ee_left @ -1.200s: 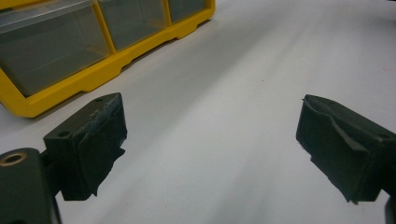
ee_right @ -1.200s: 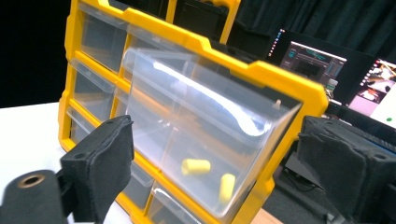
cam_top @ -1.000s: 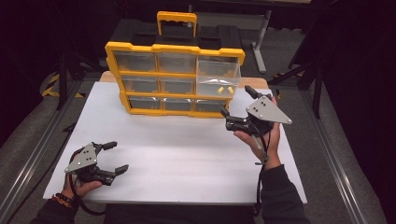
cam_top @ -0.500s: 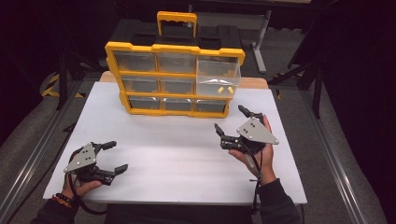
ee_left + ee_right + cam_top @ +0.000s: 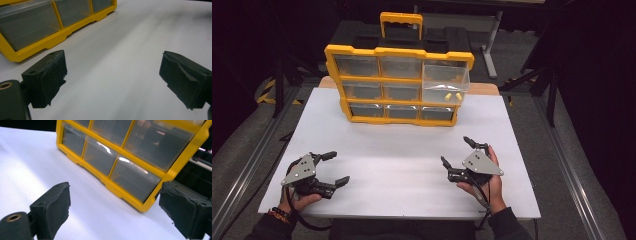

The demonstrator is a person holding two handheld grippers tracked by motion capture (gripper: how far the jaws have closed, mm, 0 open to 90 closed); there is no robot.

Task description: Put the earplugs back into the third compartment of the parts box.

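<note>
A yellow organizer [image 5: 397, 85] with clear drawers stands upright at the back of the white board [image 5: 402, 150]. Its top right drawer [image 5: 446, 82] is pulled out and holds small yellow pieces [image 5: 451, 96]. My left gripper [image 5: 338, 167] rests open at the front left, with nothing between its jaws. At the front right my right gripper [image 5: 455, 150] is open and holds nothing, well short of the organizer. The left gripper view has the left gripper [image 5: 113, 75] over bare board, the organizer [image 5: 37, 32] at upper left. In the right gripper view, the right gripper [image 5: 113, 210] faces the organizer [image 5: 120, 157].
The board lies on a dark table with metal rails along both sides [image 5: 242, 175]. Dark stands and equipment [image 5: 532, 60] sit behind the organizer. Its yellow carry handle [image 5: 401, 20] sticks up at the top.
My right gripper has drawn back from beside the organizer's pulled-out drawer toward the person, down to the front right of the board. The left gripper has not moved.
</note>
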